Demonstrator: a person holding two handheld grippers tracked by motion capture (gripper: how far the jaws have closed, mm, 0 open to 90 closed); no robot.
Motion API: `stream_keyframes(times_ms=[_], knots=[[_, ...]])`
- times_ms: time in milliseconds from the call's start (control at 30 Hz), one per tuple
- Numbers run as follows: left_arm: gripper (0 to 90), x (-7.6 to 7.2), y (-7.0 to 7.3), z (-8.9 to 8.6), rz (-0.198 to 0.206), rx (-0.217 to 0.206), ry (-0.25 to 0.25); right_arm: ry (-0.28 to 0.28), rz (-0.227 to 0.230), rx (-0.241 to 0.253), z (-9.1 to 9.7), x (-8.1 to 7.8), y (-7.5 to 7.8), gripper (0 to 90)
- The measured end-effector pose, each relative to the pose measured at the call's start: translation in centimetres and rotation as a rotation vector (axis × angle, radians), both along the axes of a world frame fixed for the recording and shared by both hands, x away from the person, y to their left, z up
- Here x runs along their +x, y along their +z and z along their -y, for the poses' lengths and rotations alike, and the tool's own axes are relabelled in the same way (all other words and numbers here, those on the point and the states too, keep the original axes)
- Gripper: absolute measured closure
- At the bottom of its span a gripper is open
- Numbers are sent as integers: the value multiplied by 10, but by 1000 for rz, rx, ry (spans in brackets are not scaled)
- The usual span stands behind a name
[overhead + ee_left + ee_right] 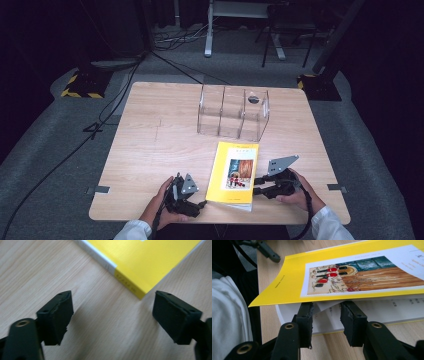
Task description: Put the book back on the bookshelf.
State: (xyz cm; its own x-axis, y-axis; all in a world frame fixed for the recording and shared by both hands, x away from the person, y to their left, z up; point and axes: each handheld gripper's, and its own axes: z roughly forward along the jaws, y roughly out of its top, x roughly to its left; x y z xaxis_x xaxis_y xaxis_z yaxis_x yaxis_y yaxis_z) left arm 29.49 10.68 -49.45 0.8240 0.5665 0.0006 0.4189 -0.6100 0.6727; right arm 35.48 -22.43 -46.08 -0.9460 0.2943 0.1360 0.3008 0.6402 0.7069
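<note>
Right tool (327, 315) (half-open) under book cover (352, 272)

We see a yellow book (234, 172) lying flat on the table (150, 150), just in front of the clear rack (232, 112) and near the table's front edge. Its cover bears a white panel with a picture of red-coated figures beside a wooden door. The cover is lifted off the white pages (372, 311) along the side away from the spine.
</note>
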Motion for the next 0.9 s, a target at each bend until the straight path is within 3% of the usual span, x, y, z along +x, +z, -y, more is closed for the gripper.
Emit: stream_keyframes(times_ms=[100,333,467,567,633,767,833,900], knots=[[170,-9,9,12,24,-55,-31,-2,4,22,0,0,3,624],[174,-22,15,55,81,-83,-92,-11,7,36,-3,0,6,624],[178,-23,12,72,98,-71,-88,-14,9,49,-5,1,9,625],[205,-22,7,84,124,-42,-45,-13,10,56,-6,2,10,625],[228,-22,6,87,142,-50,-28,-14,8,59,-6,2,11,624],[376,-22,9,87,179,-72,0,-21,9,68,-5,2,11,615],[406,-21,9,83,176,-83,3,-27,1,75,-4,2,12,608],[495,-19,10,79,168,-85,-11,-37,-1,90,-2,3,12,558]])
